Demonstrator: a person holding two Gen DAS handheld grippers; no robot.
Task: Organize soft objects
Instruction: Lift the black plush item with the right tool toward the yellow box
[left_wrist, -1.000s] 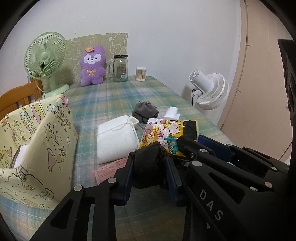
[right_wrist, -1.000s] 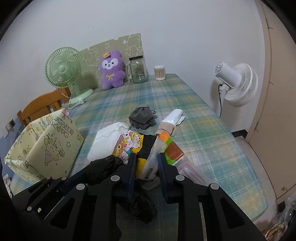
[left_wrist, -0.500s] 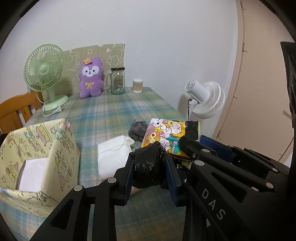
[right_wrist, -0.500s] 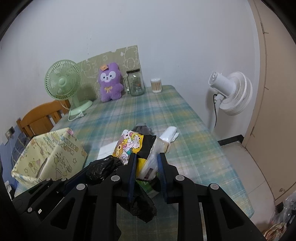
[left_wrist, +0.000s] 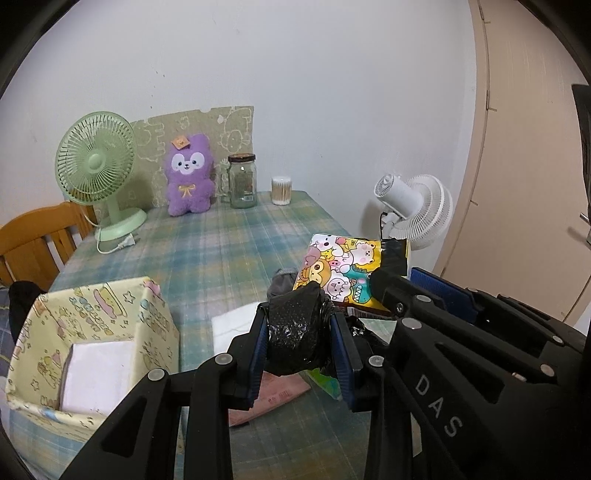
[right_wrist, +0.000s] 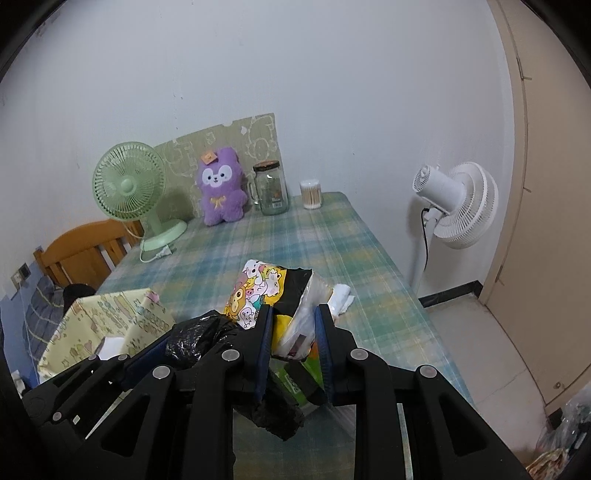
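Both jaws are squeezed shut on something: my left gripper (left_wrist: 298, 339) pinches a crinkly black plastic bag (left_wrist: 295, 332), and my right gripper (right_wrist: 293, 334) pinches a cartoon animal pack (right_wrist: 258, 295) by its end, with clear wrap bunched between the fingers. I see both things held up above the table (right_wrist: 332, 236), close side by side, and the black plastic hangs down under the pack too. The table is big and has a green and blue checked cloth. On its near left side sits a yellow picture box (left_wrist: 110, 314), open on top, with something white and flat inside. At the far end stand a green fan (left_wrist: 96, 162), a purple plush toy (left_wrist: 190, 173), a glass jar (left_wrist: 242, 181) and a small tub of cotton swabs (left_wrist: 282, 190). A white fan (right_wrist: 454, 203) stands on the floor by the right edge. Under my grippers lie a white cloth pouch (left_wrist: 232, 325), a pink paper (left_wrist: 280, 391) and a small grey soft thing (left_wrist: 280, 286).
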